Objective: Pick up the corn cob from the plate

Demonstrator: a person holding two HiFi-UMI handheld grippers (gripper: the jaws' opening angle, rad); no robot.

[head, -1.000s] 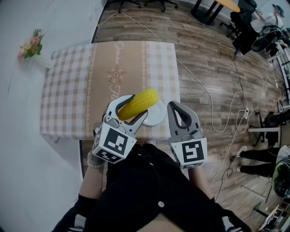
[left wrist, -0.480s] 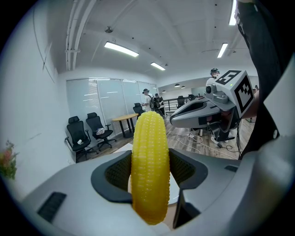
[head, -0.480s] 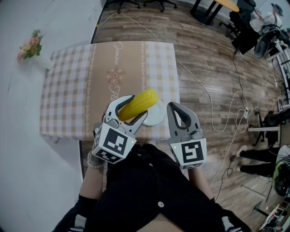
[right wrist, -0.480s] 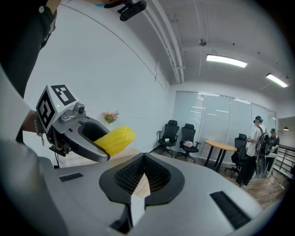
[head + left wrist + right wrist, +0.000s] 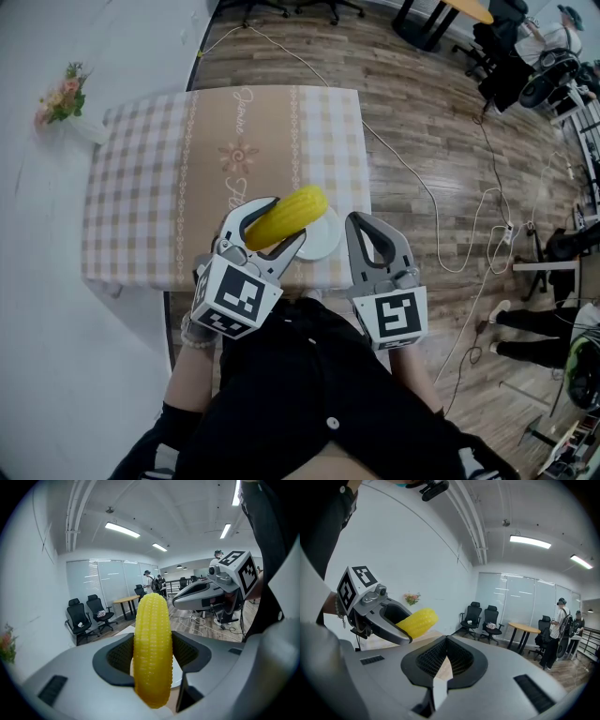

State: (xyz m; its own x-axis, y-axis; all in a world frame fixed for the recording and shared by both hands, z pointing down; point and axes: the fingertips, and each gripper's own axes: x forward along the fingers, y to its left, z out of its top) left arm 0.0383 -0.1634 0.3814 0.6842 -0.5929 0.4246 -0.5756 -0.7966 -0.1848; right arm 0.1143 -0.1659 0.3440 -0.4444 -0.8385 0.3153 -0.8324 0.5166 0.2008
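The yellow corn cob [image 5: 288, 216] is held up off the white plate [image 5: 319, 236], which lies at the near edge of the table. My left gripper [image 5: 265, 228] is shut on the cob; in the left gripper view the corn cob [image 5: 152, 653] stands between both pads, its tip pointing away. My right gripper [image 5: 367, 232] hangs just right of the plate with its jaws shut on nothing. From the right gripper view my right gripper [image 5: 446, 645] shows its pads meeting, and the corn cob [image 5: 418, 622] appears at the left in the other gripper.
A checked tablecloth [image 5: 141, 187] covers the table. A small bunch of flowers [image 5: 61, 96] stands at its far left corner by the white wall. Cables [image 5: 441, 225] trail over the wooden floor on the right. Office chairs and people are far back.
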